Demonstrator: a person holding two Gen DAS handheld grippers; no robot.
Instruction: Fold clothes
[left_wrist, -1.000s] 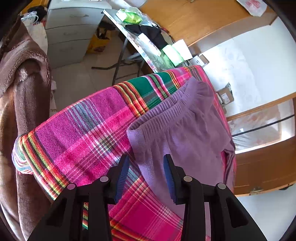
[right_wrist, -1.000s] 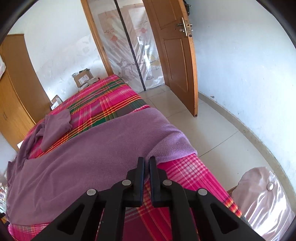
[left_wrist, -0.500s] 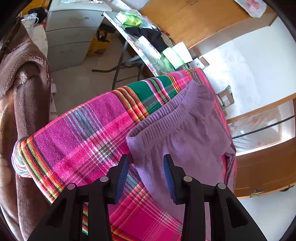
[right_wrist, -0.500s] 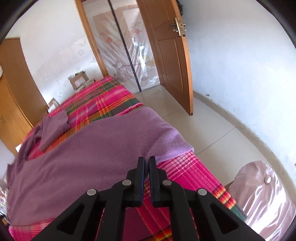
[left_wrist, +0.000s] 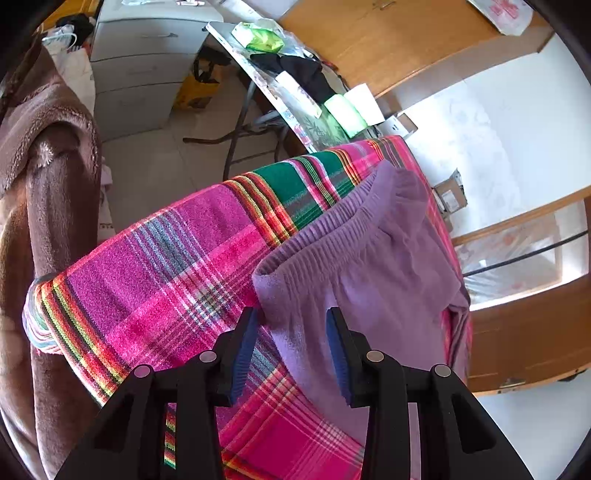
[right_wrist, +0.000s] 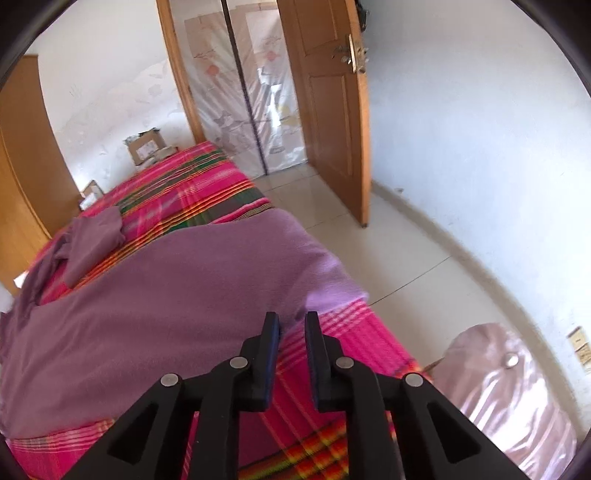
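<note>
Now the purple trousers (left_wrist: 369, 280) lie spread on the bed (left_wrist: 166, 280), waistband at its corner; my left claw (left_wrist: 291, 350) gapes over it, my right claw (right_wrist: 291, 354) parted, empty, near the leg end. Next: pinch both ends.

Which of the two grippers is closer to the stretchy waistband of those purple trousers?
Left. The left gripper hovers open just below the waistband; the right gripper hangs by the trousers' other end.

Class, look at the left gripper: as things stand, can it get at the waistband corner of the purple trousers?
Probably yes: the left gripper is open, the purple trousers lie just ahead, nothing between.
</note>
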